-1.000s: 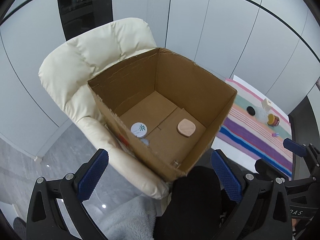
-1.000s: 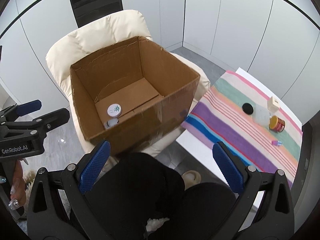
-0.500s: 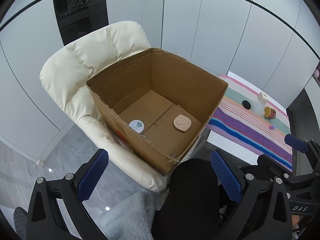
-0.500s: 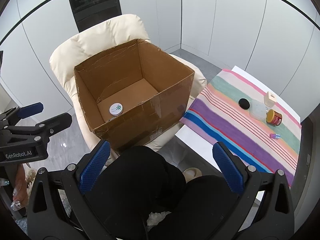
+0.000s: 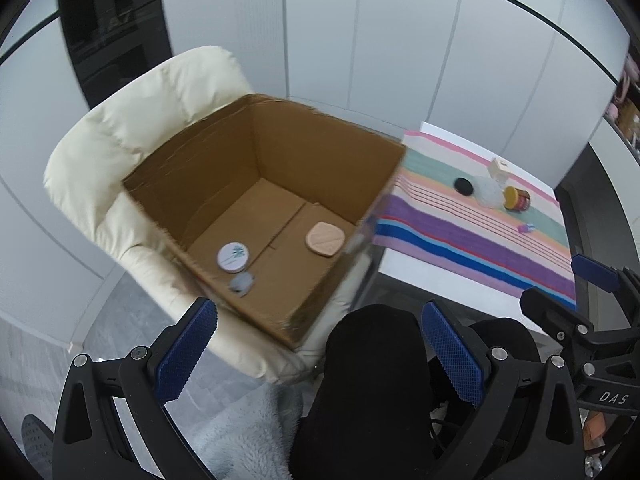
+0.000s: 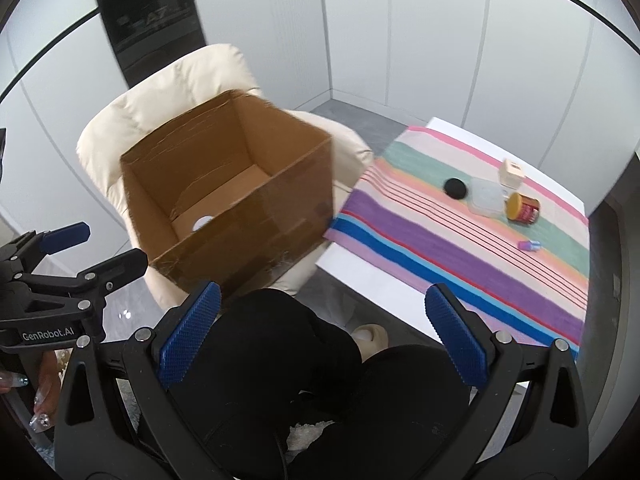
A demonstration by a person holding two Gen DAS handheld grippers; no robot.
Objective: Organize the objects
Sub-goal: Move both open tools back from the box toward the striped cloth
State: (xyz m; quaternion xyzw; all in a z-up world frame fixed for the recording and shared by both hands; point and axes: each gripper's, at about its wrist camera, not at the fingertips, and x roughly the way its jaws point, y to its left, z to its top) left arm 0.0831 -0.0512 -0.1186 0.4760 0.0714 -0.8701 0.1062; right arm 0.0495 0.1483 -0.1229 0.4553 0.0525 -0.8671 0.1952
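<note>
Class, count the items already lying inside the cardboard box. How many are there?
3: a white round tin near the front-left wall, a small grey lid just in front of it, and a peach pad on the right. The near wall may hide more.

Cream armchair [image 5: 120, 152] bears an open cardboard box [image 5: 320, 152]. Beside it, white table [image 6: 360, 276] under a striped cloth [image 6: 460, 248]; on the cloth: black disc [image 6: 455, 188], clear tub [image 6: 486, 202], yellow-lidded jar [image 6: 522, 208], small cream box [image 6: 512, 172], tiny purple piece [image 6: 529, 245].
</note>
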